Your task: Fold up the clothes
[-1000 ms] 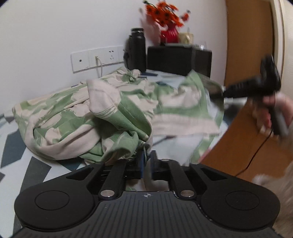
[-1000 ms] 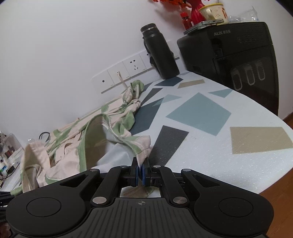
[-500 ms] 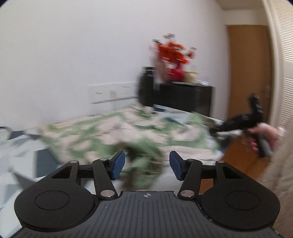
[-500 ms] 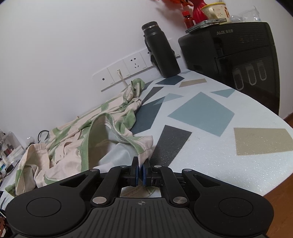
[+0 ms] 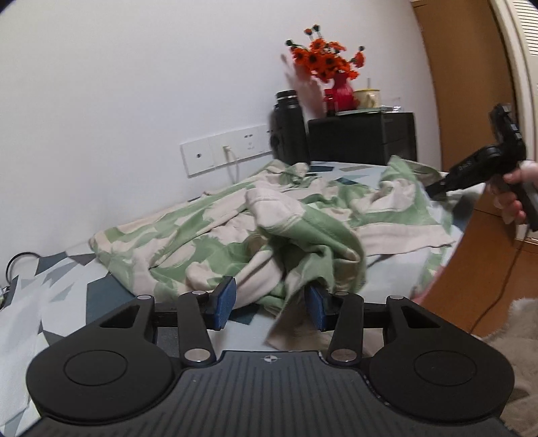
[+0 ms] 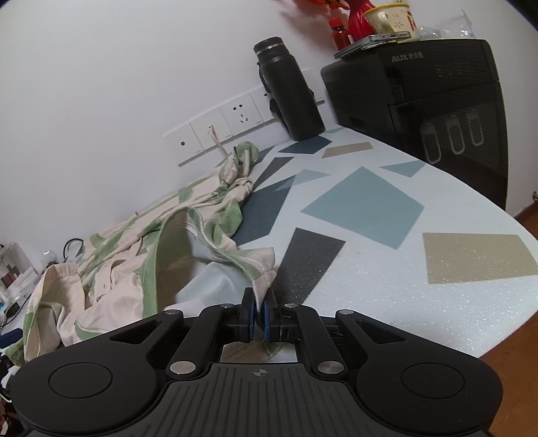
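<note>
Patterned counter (image 6: 363, 208): shirt (image 5: 235, 235) soft, limp, light. Right tool (image 6: 258, 314) pinches hem corner; left tool (image 5: 269, 304) wide, empty. Grip seams.

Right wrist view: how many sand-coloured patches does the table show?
2: a small one near the black bottle, a big one at the near right edge. The garment may hide others.

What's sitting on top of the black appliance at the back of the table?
On the black appliance: a red vase of orange flowers, a cup, a phone, a small red bottle. Its rear top is hidden.
</note>
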